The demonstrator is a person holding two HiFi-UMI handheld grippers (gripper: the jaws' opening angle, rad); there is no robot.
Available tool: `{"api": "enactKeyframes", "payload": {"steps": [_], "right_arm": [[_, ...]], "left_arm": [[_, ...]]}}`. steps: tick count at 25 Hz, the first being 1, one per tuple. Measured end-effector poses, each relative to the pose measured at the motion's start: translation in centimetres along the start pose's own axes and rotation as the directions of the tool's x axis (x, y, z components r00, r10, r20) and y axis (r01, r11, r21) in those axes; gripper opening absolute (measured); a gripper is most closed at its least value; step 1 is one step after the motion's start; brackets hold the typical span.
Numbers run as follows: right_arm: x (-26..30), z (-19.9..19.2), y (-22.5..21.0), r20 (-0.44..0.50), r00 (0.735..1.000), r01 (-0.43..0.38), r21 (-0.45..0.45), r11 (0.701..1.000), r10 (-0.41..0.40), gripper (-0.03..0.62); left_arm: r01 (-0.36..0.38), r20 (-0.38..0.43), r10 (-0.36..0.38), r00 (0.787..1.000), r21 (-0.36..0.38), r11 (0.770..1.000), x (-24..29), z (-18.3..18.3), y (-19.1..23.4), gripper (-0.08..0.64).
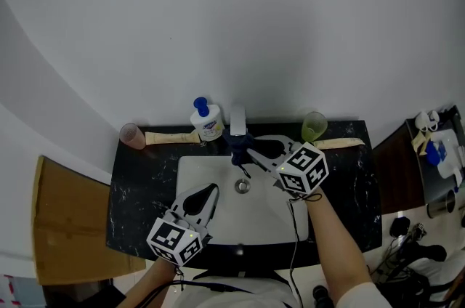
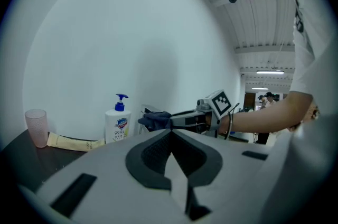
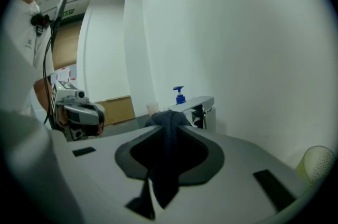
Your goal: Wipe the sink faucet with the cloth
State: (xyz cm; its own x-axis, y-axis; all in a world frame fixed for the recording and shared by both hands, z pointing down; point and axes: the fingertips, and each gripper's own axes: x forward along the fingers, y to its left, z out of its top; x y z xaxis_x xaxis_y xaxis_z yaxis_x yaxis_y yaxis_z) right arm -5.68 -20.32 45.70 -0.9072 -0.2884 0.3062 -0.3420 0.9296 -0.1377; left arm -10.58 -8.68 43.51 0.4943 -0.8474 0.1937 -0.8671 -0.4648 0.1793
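- Cloth [image 3: 167, 162], dark blue, clamped between the closed jaws of the right gripper [image 1: 247, 151]; bunched end poking out past the tips, tail hanging back between the pads
- Bunched end held right at the spout of the chrome faucet [image 1: 237, 120], over the back of the white sink [image 1: 200, 176]; actual contact not clear from any view
- Left gripper [image 1: 209, 192] low over the sink's front, well apart from the faucet; jaws closed together on nothing
- Judged stage: cloth already in grip and at the faucet; wiping either just beginning or under way
- Judged as left to do: strokes along spout, top, sides and base; no telling which parts already wiped
- Soap bottle [image 1: 207, 120] just beside the faucet, likely in the way of side strokes
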Motion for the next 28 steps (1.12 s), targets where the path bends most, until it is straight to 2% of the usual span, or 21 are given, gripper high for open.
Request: {"api": "enactKeyframes", "payload": {"steps": [3, 5, 7, 10, 13, 17, 22, 25, 28], "right_arm": [[0.2, -1.6, 1.7, -0.043, 0.999, -0.006, -0.041, 0.999, 0.004, 0.08], [0.1, -2.7, 1.9, -0.04, 0.999, 0.028, -0.03, 0.999, -0.029, 0.08], [-0.1, -3.6, 0.6, -0.005, 0.996, 0.095, 0.025, 0.995, -0.095, 0.08], [-0.6, -4.0, -2.3, 0.065, 0.982, 0.168, 0.159, 0.973, -0.18, 0.08], [-0.3, -3.3, -4.8, 0.117, 0.969, 0.185, 0.239, 0.953, -0.217, 0.08], [0.9, -0.8, -7.9, 0.159, 0.954, 0.207, 0.256, 0.944, -0.253, 0.08], [0.8, 1.7, -10.8, 0.222, 0.919, 0.259, 0.282, 0.924, -0.325, 0.08], [1.6, 0.0, -12.1, 0.189, 0.912, 0.277, 0.368, 0.887, -0.363, 0.08], [3.3, -3.6, -12.7, 0.079, 0.925, 0.305, 0.428, 0.851, -0.371, 0.08]], "left_arm": [[0.007, -0.005, -0.007, 1.0, -0.001, 1.0, 0.1, -0.1, -0.2, 0.002], [0.009, -0.01, -0.009, 1.0, 0.0, 1.0, 0.1, -0.2, -0.4, 0.002], [0.01, -0.02, -0.01, 1.0, 0.001, 1.0, 0.2, -0.5, -0.4, 0.002], [0.006, -0.037, -0.006, 0.999, 0.001, 1.0, 0.1, -0.6, -0.5, 0.002], [-0.013, -0.058, 0.014, 0.998, 0.006, 1.0, -0.1, -0.3, -0.5, 0.002], [-0.022, -0.063, 0.023, 0.998, 0.008, 1.0, -0.3, -0.6, -0.1, 0.002], [-0.04, -0.067, 0.04, 0.997, 0.01, 0.999, -0.3, -0.6, 0.3, 0.002], [-0.054, -0.079, 0.054, 0.995, 0.006, 0.999, 0.0, -0.3, 0.4, 0.002], [-0.058, -0.079, 0.058, 0.995, -0.003, 0.998, 0.2, -0.5, 0.4, 0.002]]}}
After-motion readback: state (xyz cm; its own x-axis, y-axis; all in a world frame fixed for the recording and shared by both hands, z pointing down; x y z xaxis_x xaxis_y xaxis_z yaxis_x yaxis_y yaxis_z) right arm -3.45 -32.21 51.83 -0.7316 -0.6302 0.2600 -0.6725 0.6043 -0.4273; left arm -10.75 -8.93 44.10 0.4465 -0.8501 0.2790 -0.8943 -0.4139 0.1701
